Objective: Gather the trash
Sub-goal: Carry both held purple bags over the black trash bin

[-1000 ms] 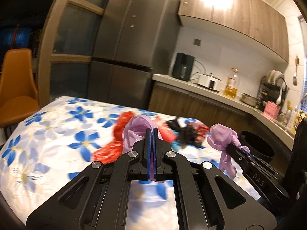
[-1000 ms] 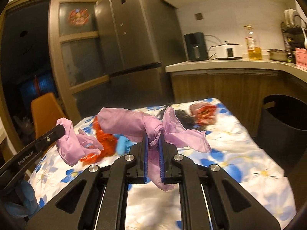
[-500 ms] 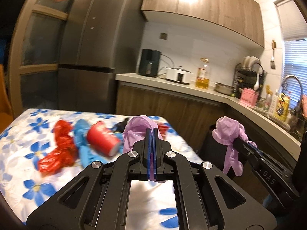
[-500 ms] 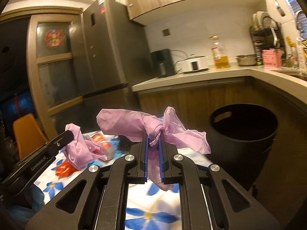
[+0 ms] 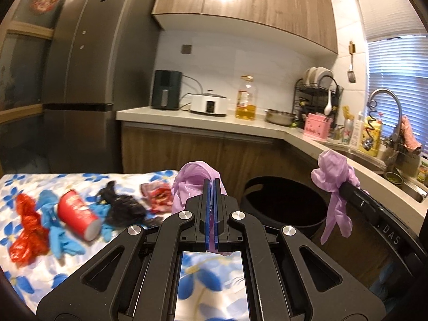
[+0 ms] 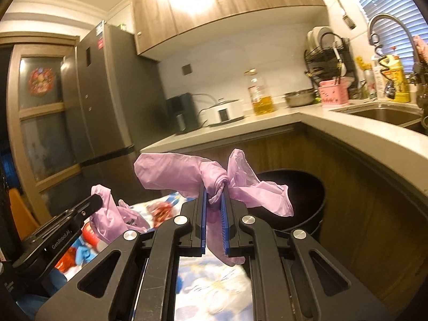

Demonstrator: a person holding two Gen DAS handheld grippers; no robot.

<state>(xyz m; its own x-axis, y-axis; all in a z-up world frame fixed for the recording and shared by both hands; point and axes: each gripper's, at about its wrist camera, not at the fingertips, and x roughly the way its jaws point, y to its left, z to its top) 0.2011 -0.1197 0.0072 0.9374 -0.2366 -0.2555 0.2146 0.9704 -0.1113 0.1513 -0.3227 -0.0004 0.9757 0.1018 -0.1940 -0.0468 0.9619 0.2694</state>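
A: Fingers on both sides pinched tight, left gripper (image 5: 211, 211) and right gripper (image 6: 214, 214) each clamping a purple glove (image 6: 187, 176)?

B: Yep, held just short of the black bin (image 6: 299, 190), ready to drop. More trash sits on the floral table (image 5: 40, 272) beside the bin.

Left claw (image 5: 211, 187) clamped on purple glove (image 5: 191, 184), jaws pressed together. Right of it, right claw (image 5: 345, 187) gripping second purple glove (image 5: 334, 184). Black bin (image 5: 283, 206) between claws, beyond them. Left of left claw, on floral worktop (image 5: 80, 179): red cup (image 5: 77, 219), blue gloves (image 5: 57, 230), black bag (image 5: 123, 208), red wrappers (image 5: 26, 230).
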